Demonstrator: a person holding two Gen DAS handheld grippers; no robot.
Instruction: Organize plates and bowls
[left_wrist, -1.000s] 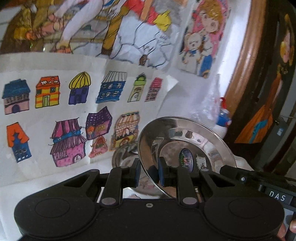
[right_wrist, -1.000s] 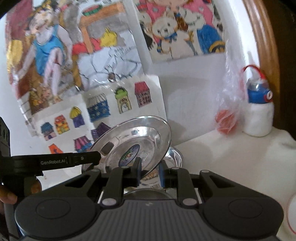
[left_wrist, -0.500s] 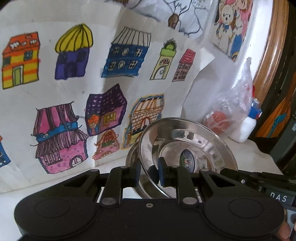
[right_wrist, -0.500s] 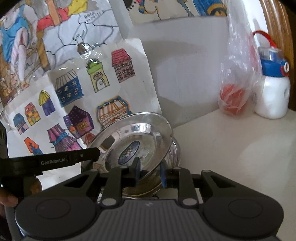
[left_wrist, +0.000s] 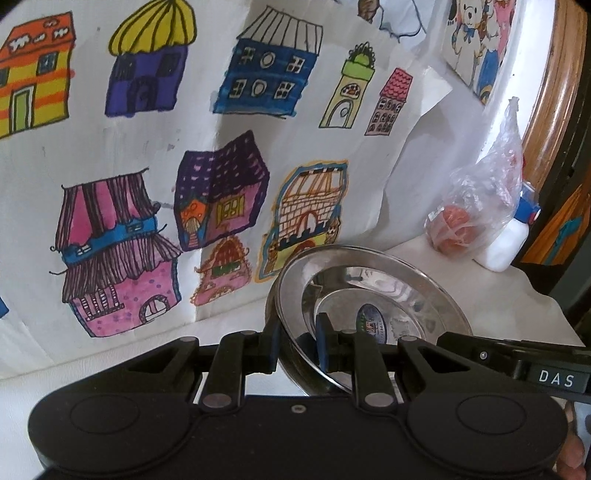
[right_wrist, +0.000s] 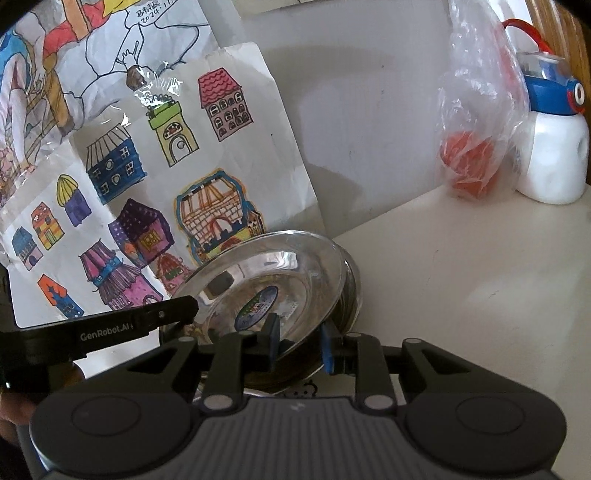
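Steel plate (left_wrist: 373, 291) lowered onto bowl (right_wrist: 349, 291), drawings nearer

Open tabletop (right_wrist: 461, 280) stretches right of the stacked steel plates (right_wrist: 273, 284). A drawing of houses (left_wrist: 207, 155) leans just behind them, blocking the far side. A plastic bag (right_wrist: 476, 122) and white bottle (right_wrist: 554, 155) crowd the far right corner.

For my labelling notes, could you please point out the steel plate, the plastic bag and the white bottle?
steel plate (right_wrist: 280, 280), right wrist view, on its shiny inner face.
plastic bag (right_wrist: 476, 110), right wrist view, on its crinkled clear side.
white bottle (right_wrist: 554, 158), right wrist view, on its white body.
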